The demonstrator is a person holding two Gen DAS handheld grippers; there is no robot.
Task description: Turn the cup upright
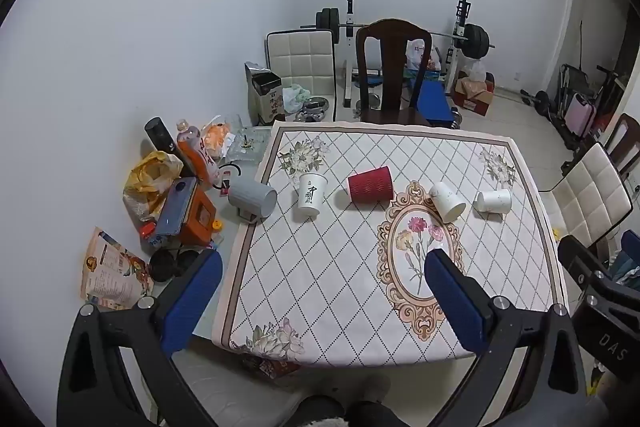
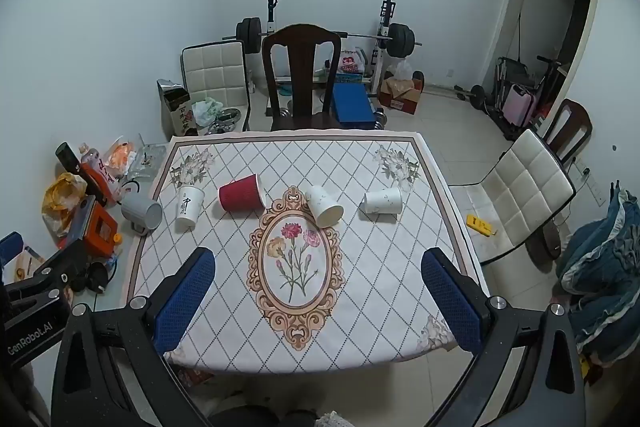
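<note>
Several cups lie in a row across the patterned tablecloth point(image 1: 328, 267). A grey mug point(image 1: 253, 197) lies on its side at the left edge. A white cup with black characters point(image 1: 311, 193) stands beside it. A red ribbed cup point(image 1: 370, 184) lies on its side. Two white cups point(image 1: 448, 201) point(image 1: 494, 201) lie on their sides to the right. The same row shows in the right wrist view: grey mug point(image 2: 142, 212), printed cup point(image 2: 188, 207), red cup point(image 2: 241, 193), white cups point(image 2: 324, 206) point(image 2: 383, 201). My left gripper point(image 1: 324, 301) is open and empty above the near table edge. My right gripper point(image 2: 318, 301) is open and empty too.
Clutter of bottles, bags and an orange box point(image 1: 200, 217) sits left of the cloth. A dark wooden chair point(image 1: 394, 67) stands at the far side, a white padded chair point(image 2: 528, 187) at the right. A barbell rack point(image 1: 404, 27) stands by the back wall.
</note>
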